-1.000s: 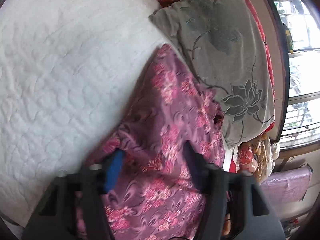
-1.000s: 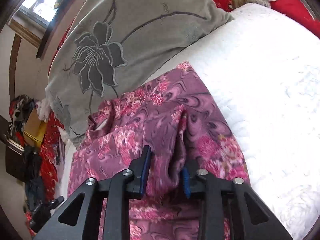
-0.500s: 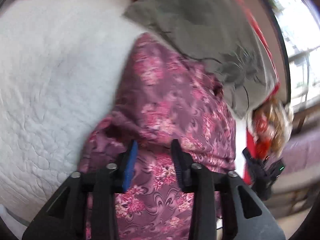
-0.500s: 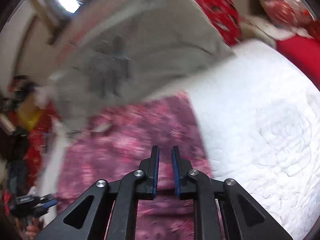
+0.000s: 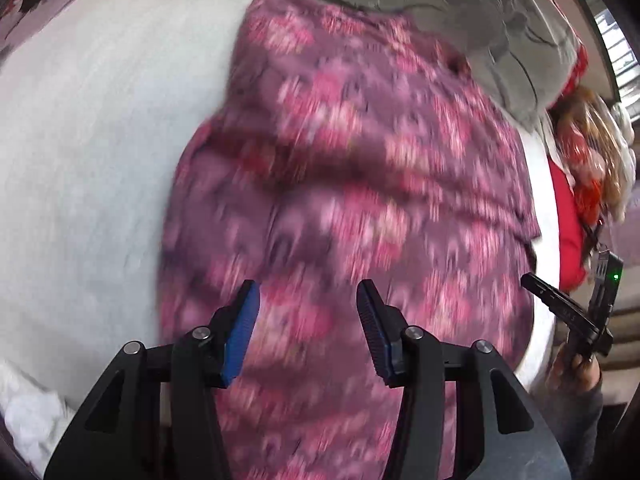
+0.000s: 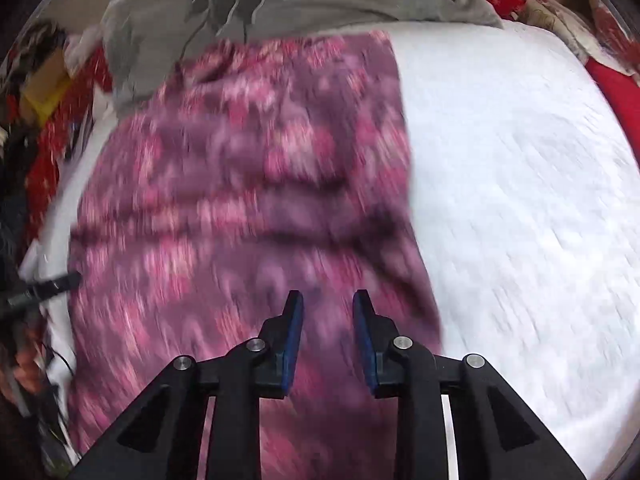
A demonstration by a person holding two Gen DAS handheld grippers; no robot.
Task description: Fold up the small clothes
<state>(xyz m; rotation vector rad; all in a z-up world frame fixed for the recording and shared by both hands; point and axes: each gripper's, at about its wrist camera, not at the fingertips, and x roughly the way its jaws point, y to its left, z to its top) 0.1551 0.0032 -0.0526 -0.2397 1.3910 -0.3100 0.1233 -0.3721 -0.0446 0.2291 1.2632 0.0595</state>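
The purple floral garment (image 5: 352,200) lies spread on the white quilt (image 5: 100,140), its far edge tucked against the grey pillow (image 5: 500,20) at the head of the quilt. The left gripper (image 5: 308,320) hangs over the garment's near part with its jaws wide apart and nothing between them. The right gripper (image 6: 326,320) is also parted and empty above the garment (image 6: 248,200); both views are blurred, so contact is hard to judge.
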